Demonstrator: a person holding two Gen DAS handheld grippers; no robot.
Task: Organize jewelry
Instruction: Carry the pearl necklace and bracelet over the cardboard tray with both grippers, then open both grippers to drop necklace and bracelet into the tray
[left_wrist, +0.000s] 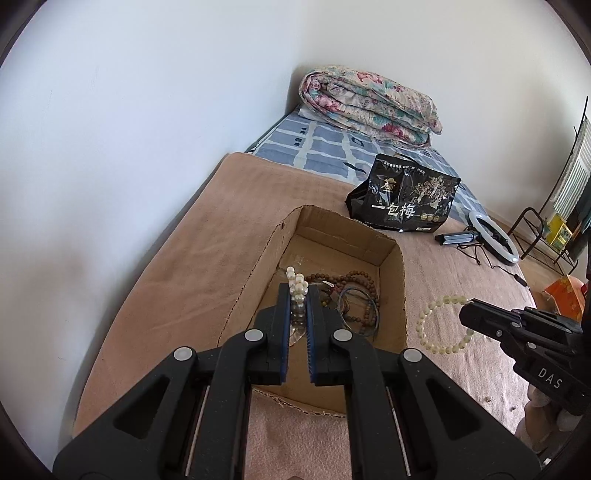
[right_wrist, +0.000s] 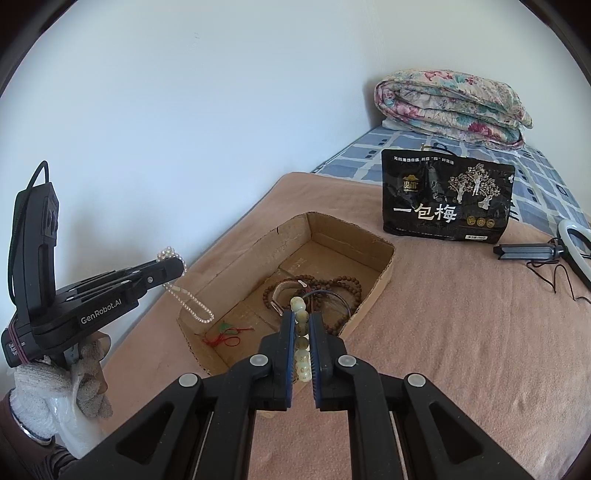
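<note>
We see a white pearl necklace (left_wrist: 297, 286) between the blue pads (left_wrist: 285, 332) of the black left gripper (left_wrist: 298, 295). The black right gripper (right_wrist: 302, 325), low in the centre of its own view, has the same blue pads and grips a bracelet (right_wrist: 301, 339) of pale, cream-green beads. In the brown cardboard box (right_wrist: 240, 266) we find dark brown wooden beads (right_wrist: 343, 286) and a red cord with a green piece (right_wrist: 225, 332). The blanket (right_wrist: 461, 350) under the box is dusty pink. In the upper right, the sheet (right_wrist: 524, 173) has a blue and white check pattern, and the folded quilt (right_wrist: 450, 103) carries pink and teal flowers on cream. The bag (right_wrist: 447, 199) is black with white characters and pale trees. The glove (right_wrist: 55, 380) at the lower left is white-grey.
</note>
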